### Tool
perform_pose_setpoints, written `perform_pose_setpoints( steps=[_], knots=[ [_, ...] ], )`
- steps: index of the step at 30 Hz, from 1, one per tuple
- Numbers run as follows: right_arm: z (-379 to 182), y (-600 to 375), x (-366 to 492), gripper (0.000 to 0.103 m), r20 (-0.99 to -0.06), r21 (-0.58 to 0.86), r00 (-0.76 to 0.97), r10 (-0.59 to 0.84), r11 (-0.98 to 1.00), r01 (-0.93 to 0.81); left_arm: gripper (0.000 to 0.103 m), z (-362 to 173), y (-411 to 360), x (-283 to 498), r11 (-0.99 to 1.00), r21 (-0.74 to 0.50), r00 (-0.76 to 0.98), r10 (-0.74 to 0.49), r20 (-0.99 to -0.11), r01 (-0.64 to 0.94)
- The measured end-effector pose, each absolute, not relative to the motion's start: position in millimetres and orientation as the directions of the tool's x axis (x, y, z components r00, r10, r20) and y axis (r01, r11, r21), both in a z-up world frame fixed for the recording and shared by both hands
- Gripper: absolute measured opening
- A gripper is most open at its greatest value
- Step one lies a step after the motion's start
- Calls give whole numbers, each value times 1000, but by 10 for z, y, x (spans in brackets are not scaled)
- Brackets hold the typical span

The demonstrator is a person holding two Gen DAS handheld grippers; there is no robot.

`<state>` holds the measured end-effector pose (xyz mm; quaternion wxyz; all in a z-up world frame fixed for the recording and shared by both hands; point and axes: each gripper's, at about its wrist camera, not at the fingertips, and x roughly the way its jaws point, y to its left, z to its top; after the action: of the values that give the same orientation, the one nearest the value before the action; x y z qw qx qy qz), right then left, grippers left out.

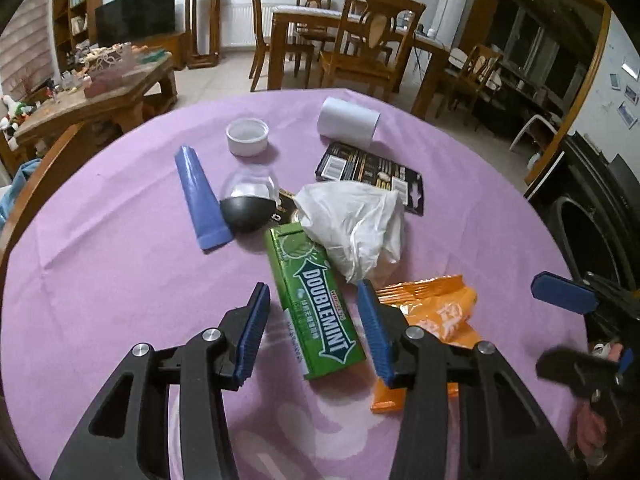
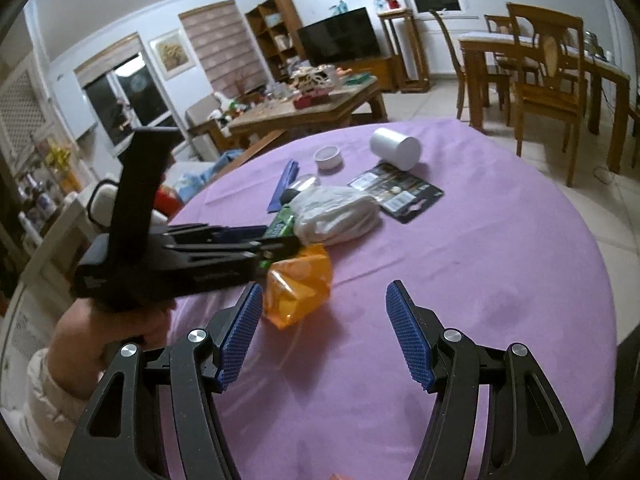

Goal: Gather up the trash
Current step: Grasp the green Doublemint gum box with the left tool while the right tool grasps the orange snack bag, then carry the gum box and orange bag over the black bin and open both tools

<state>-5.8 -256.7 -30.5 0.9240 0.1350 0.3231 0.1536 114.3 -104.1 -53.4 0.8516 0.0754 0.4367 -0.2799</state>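
Note:
A green Doublemint gum box (image 1: 318,300) lies on the purple tablecloth (image 1: 120,280). My left gripper (image 1: 314,332) is open, its blue pads on either side of the box's near end. An orange wrapper (image 1: 432,316) lies just right of it, partly under the right finger. A crumpled white plastic bag (image 1: 356,224) lies behind the box. My right gripper (image 2: 324,336) is open and empty above bare cloth, with the orange wrapper (image 2: 298,292) just ahead to its left. The left gripper's body (image 2: 180,256) crosses the right wrist view.
Further back lie a blue tube (image 1: 202,196), a black-and-clear dome piece (image 1: 250,196), a white small bowl (image 1: 247,136), a white cylinder on its side (image 1: 348,122) and a dark blister card (image 1: 370,172). Wooden chairs (image 1: 360,48) and a cluttered coffee table (image 1: 100,88) stand beyond.

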Motion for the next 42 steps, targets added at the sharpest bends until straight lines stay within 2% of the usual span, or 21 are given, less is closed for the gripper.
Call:
perform_pose_setpoints(
  steps=[3,8,14,15,16,20,29,36,42],
  knots=[
    [-332,-2517,13,64,-572,339,731,372,919,-203,43,-528,-1005,1142,840,-101,486,-402,-776,533],
    [-363,-2360,200,64,-594,308,710,377,923,-233,33,-509,-777,1189,855,-183,494,-440,-750,485],
    [-502,-2169,524,63,-662,305,644,384,922,-237,34,-485,-798,1229,854,-190,490,-445,-750,484],
    [-510,-2155,545,60,-664,300,644,379,925,-235,35,-480,-805,1230,854,-184,491,-441,-751,486],
    [-515,-2146,564,46,-668,292,644,374,927,-235,35,-470,-825,1238,855,-181,492,-439,-752,486],
    [-486,-2118,517,37,-664,269,655,362,932,-242,33,-464,-852,1238,857,-167,498,-430,-753,487],
    [-217,-2562,22,37,-541,333,764,352,923,-190,31,-380,-689,1150,849,-226,533,-484,-694,477],
    [-45,-3300,-639,37,-393,385,876,279,915,-119,31,-106,-605,836,800,-315,570,-589,-572,511],
    [94,-3816,-1233,37,-272,388,948,168,920,-52,31,212,-973,529,730,-315,560,-673,-483,606]
  ],
)
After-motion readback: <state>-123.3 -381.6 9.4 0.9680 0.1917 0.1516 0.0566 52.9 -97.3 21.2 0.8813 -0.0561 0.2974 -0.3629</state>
